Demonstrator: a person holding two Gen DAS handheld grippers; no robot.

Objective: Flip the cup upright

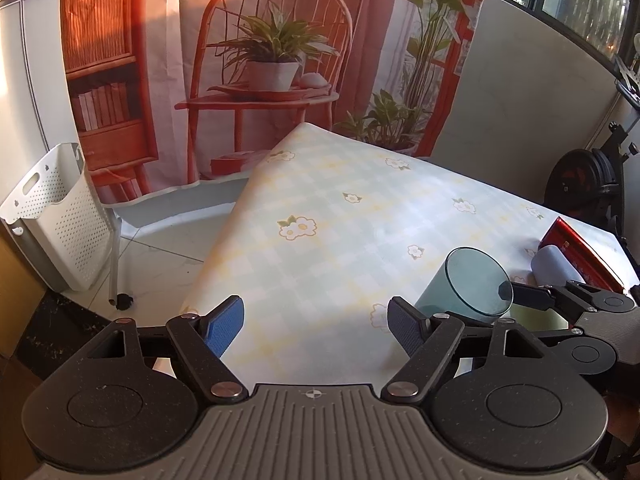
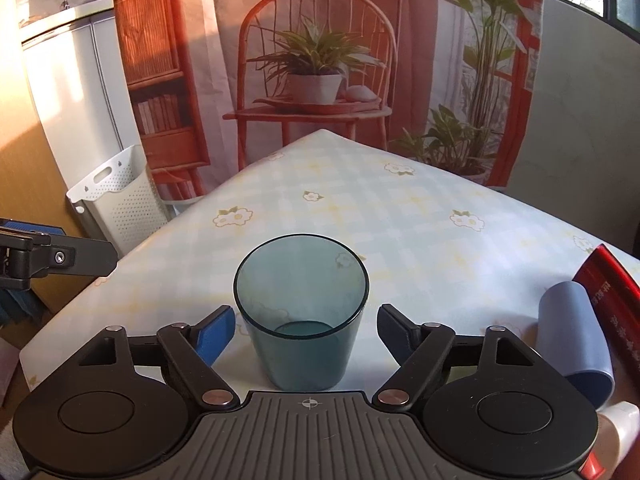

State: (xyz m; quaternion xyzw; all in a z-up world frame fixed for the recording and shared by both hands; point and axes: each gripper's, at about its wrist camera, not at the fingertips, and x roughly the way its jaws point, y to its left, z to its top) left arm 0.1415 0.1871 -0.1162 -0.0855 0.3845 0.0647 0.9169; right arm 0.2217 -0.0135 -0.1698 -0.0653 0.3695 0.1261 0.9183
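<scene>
A translucent teal cup [image 2: 301,312] stands upright on the flowered tablecloth [image 2: 400,216], mouth up, between the open fingers of my right gripper [image 2: 306,332]. The blue pads are a small gap away from its sides, not touching. In the left wrist view the same cup [image 1: 468,284] sits to the right of my left gripper [image 1: 318,330], which is open and empty over the table's near edge. The right gripper's finger [image 1: 532,296] shows beside the cup there.
A blue cup [image 2: 576,340] lies on its side at the right, next to a red box [image 2: 612,292]. A white bottle [image 2: 616,424] is at the lower right. A white perforated basket [image 2: 120,204] stands on the floor left of the table.
</scene>
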